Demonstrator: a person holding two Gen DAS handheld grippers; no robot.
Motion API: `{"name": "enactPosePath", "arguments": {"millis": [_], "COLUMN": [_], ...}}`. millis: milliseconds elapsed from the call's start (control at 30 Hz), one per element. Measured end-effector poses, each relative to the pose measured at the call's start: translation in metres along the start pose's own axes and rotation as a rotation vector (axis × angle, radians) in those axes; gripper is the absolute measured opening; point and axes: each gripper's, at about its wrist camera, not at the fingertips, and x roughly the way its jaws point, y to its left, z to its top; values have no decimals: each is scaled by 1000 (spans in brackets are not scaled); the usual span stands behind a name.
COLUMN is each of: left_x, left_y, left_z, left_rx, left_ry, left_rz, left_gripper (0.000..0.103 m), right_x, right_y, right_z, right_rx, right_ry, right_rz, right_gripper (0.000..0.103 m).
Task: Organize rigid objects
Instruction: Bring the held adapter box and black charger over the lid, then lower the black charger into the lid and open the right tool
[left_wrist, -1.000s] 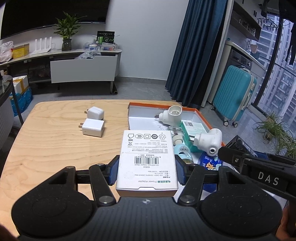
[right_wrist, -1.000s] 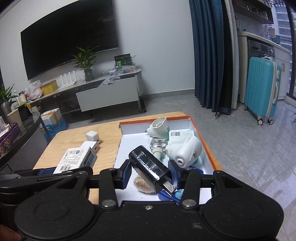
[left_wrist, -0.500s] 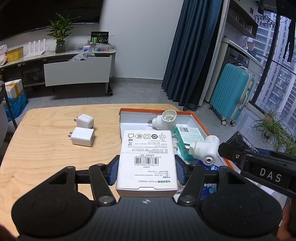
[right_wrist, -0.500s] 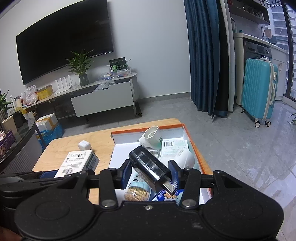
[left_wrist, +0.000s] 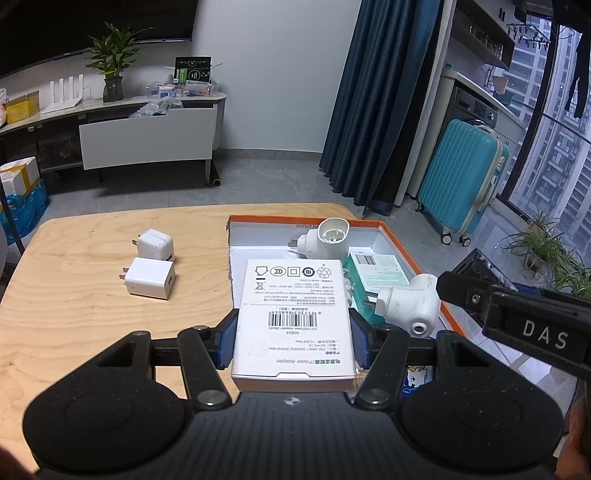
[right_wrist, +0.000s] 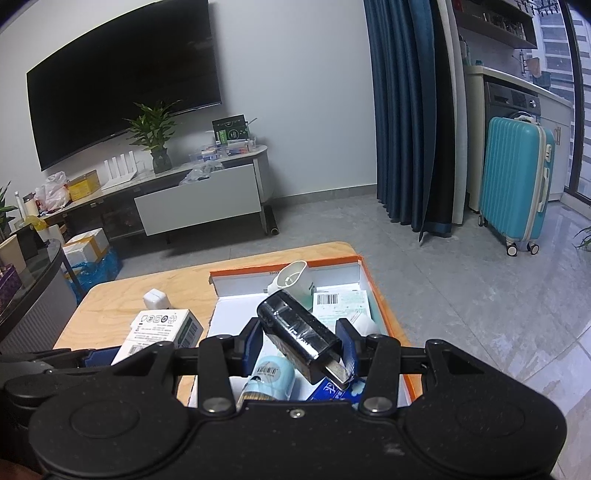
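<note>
**Both grippers loaded above the orange-rimmed box**

The left gripper (left_wrist: 293, 341) is clamped on a white adapter box (left_wrist: 293, 321), its blue pads pressed against the two long sides, barcode face up. It hangs over the near left corner of the tray (left_wrist: 406, 236), an open carton with an orange rim on the wooden table (left_wrist: 74, 314).

The right gripper (right_wrist: 301, 349) is clamped on a black charger (right_wrist: 295, 330), tilted, metal plug toward the camera at 5 o'clock.

In the tray, from the left view: one white plug (left_wrist: 328, 240) at 12 o'clock, another plug (left_wrist: 410, 302) at 3 o'clock lying on a teal carton (left_wrist: 376, 271). Two white cubes (left_wrist: 149, 282) sit on the table at 10 o'clock, just beside each other.
</note>
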Motion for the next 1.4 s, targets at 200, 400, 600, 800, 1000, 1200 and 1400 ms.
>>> {"name": "enactPosePath", "arguments": {"millis": [200, 400, 600, 800, 1000, 1200, 1400], "left_x": [8, 16, 22, 30, 39, 46, 53], "left_y": [1, 1, 1, 2, 2, 1, 2], "left_z": [4, 6, 8, 9, 11, 13, 14], "left_rx": [-5, -9, -11, -11, -16, -16, -22], "left_ry": [6, 17, 26, 38, 52, 63, 70], "left_rz": [-2, -1, -6, -7, -12, -18, -16], "left_gripper": [59, 59, 59, 59, 59, 59, 59], "right_x": [9, 19, 26, 36, 44, 55, 66], "right_y": [-2, -4, -5, -9, -9, -9, -9], "right_z": [3, 7, 11, 14, 15, 20, 23], "right_rx": [-3, -4, -8, -10, -13, -21, -20], "right_ry": [4, 7, 9, 15, 23, 35, 48], "right_rz": [-3, -14, -18, -23, -30, -29, -23], "right_gripper": [54, 54, 54, 54, 54, 54, 54]}}
